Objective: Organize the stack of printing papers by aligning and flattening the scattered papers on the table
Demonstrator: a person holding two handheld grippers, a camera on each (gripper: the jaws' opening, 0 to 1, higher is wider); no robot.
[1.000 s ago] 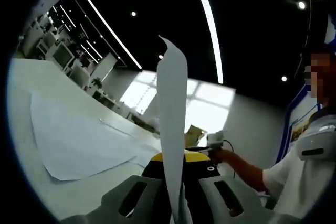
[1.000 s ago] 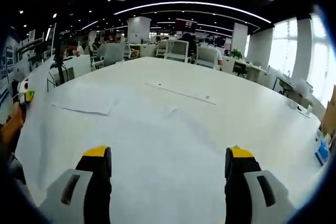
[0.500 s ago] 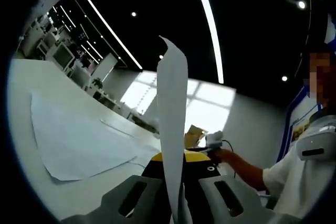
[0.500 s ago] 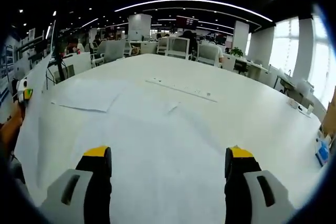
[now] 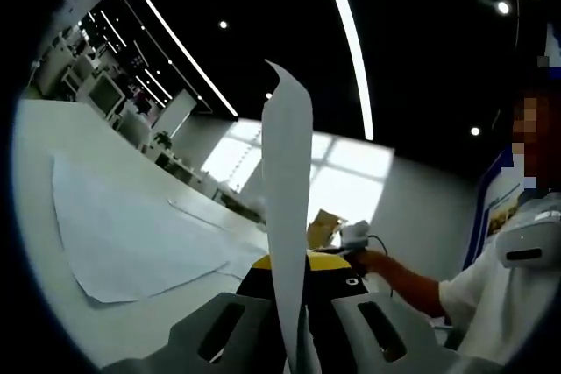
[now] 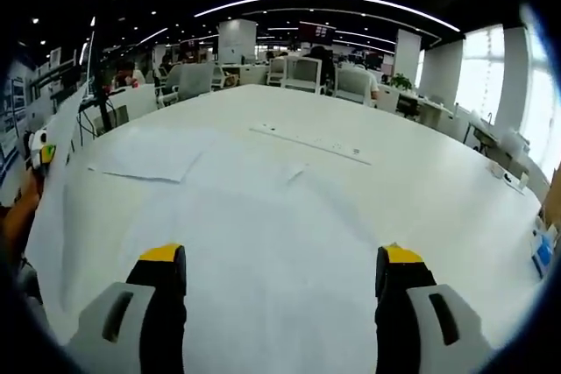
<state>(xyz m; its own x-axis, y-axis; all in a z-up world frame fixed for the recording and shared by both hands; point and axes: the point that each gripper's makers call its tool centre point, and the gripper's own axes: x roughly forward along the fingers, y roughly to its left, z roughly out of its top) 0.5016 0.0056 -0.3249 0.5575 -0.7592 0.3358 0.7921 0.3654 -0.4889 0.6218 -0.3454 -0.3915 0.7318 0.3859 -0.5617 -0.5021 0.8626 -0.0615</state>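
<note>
Left tongs [image 5: 289, 282]: jaws together, clamped on one sheet [image 5: 287, 181]. I hold the sheet edge-on to the camera; it rises as a narrow white strip from between the jaws, top corner curling to a point, clear of the table [image 5: 35, 137].

Left gripper view, table to the left: more papers [image 5: 123, 234] lie flat, loosely overlapped, edges not lined up. Beyond my jaws my right hand [image 5: 372, 257] shows with the right tongs, too small to read the jaws there. My white sleeve [image 5: 491, 291] sits at the right edge.

Right tongs [image 6: 280, 269]: jaws wide apart, yellow-tipped, holding nothing, poised over the white table [image 6: 421, 172]. Between and ahead of them a large sheet [image 6: 263, 243] lies flat; white on white, so its edges are hard to trace. Further off to the left another flat sheet [image 6: 145, 159] with a corner jutting out, not square with the near one. A long thin strip [image 6: 307, 142] lies across the table beyond; I cannot tell what it is.

Right gripper view, far left edge: the lifted sheet seen as a pale band, with my left hand [image 6: 17, 216] just below it.

Background: office chairs [image 6: 302, 76], desks, ceiling lights.
</note>
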